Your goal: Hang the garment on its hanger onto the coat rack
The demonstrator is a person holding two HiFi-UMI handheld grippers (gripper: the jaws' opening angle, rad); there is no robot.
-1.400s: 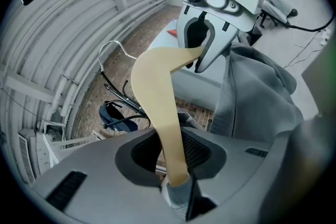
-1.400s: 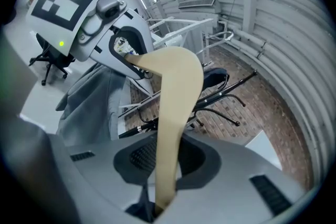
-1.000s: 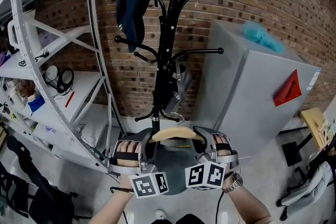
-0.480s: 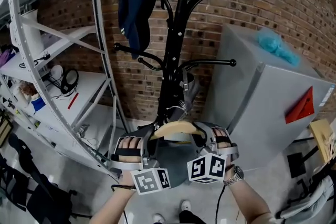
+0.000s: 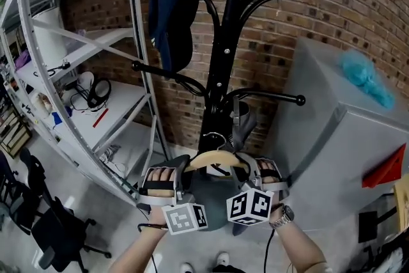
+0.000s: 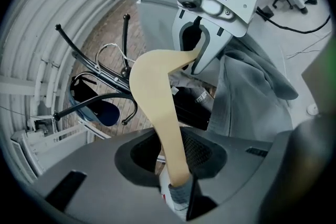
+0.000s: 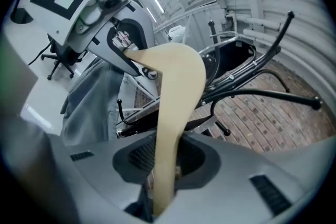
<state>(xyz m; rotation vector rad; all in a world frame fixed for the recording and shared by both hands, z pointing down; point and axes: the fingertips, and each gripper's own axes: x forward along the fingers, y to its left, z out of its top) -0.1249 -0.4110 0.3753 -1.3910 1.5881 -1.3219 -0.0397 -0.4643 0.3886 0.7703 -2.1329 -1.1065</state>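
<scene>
A pale wooden hanger (image 5: 217, 160) carries a grey garment (image 5: 211, 204) that hangs down between my two grippers. My left gripper (image 5: 167, 183) is shut on the hanger's left arm (image 6: 155, 92), with a bit of grey cloth in the pinch. My right gripper (image 5: 259, 181) holds the right arm (image 7: 176, 86); its jaws are opening, with the wood still between them. The black coat rack (image 5: 220, 67) stands just beyond the hanger, its curved arms spreading above and to both sides. Each gripper view shows the other gripper at the hanger's far end.
A navy garment (image 5: 172, 16) hangs on an upper left arm of the rack. White metal shelving (image 5: 96, 96) stands at the left, a grey cabinet (image 5: 345, 137) at the right. A brick wall is behind. A black office chair (image 5: 51, 227) sits low left.
The rack and the room have slid to the right in the head view and look closer. Both grippers keep the hanger level at the same spot in front of the pole.
</scene>
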